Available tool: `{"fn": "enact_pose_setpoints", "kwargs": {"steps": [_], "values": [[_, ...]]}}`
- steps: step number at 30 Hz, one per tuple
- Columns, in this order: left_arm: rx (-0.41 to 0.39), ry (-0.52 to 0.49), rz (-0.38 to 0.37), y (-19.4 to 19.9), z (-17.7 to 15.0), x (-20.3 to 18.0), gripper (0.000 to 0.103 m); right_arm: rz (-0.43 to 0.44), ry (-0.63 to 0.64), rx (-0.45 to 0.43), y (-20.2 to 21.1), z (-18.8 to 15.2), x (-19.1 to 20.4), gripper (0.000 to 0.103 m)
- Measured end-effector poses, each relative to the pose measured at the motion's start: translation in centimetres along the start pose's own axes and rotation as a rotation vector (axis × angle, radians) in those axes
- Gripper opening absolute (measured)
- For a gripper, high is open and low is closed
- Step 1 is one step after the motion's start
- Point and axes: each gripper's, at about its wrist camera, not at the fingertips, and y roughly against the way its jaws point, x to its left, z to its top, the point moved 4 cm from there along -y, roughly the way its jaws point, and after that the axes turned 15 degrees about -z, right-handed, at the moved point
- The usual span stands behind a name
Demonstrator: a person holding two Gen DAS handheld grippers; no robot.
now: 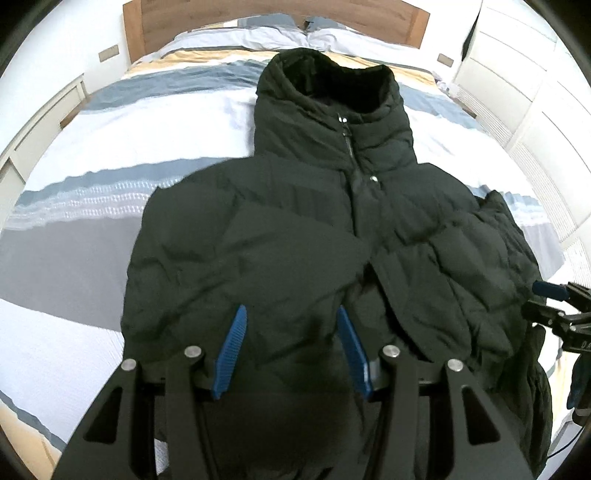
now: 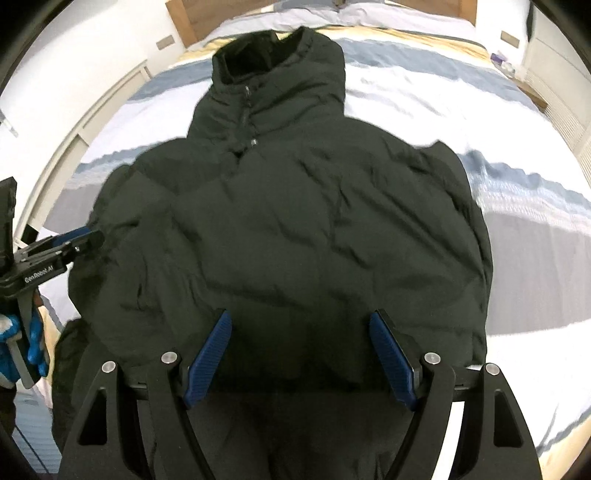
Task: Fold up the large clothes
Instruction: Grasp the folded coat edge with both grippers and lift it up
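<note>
Black puffer jacket [image 1: 295,229] lies front-up mid-bed [image 1: 74,314], hood toward the headboard [image 1: 155,26]. My left tongs [image 1: 291,317] and right tongs [image 2: 301,321] both released, gripping nothing, above its hem.

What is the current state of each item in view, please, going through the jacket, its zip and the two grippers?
Jacket: spread front up on the bed, sleeves folded across the chest.
Zip: closed up to the collar.
Left gripper: open, nothing held.
Right gripper: open wide, nothing held.

Black tongs [image 2: 299,325] with ribbed blue pads [image 2: 208,360], silver pivot screws, white lettering, blue-and-white glove [image 2: 22,349]
</note>
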Motion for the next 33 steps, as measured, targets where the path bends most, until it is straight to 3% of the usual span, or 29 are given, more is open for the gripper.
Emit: {"fn": "enact_pose_setpoints", "kwargs": {"steps": [9, 16, 25, 27, 33], "values": [[0.017, -0.009, 0.049, -1.4, 3.0, 0.7, 0.05, 0.053, 0.026, -0.051, -0.8, 5.1, 0.6, 0.077], [0.058, -0.009, 0.015, -3.6, 6.8, 2.8, 0.05, 0.076, 0.016, -0.069, -2.5, 9.8, 0.0, 0.077], [0.026, 0.072, -0.156, -6.9, 17.4, 8.2, 0.05, 0.135, -0.066, -0.104, -7.0, 20.5, -2.5, 0.077], [0.002, 0.153, -0.285, -8.4, 20.1, 9.7, 0.051, 0.175, -0.101, -0.099, -8.4, 22.6, -2.9, 0.08], [-0.077, 0.358, -0.422, -13.5, 25.0, 14.0, 0.054, 0.287, -0.276, -0.081, -13.4, 28.3, -4.4, 0.082]]}}
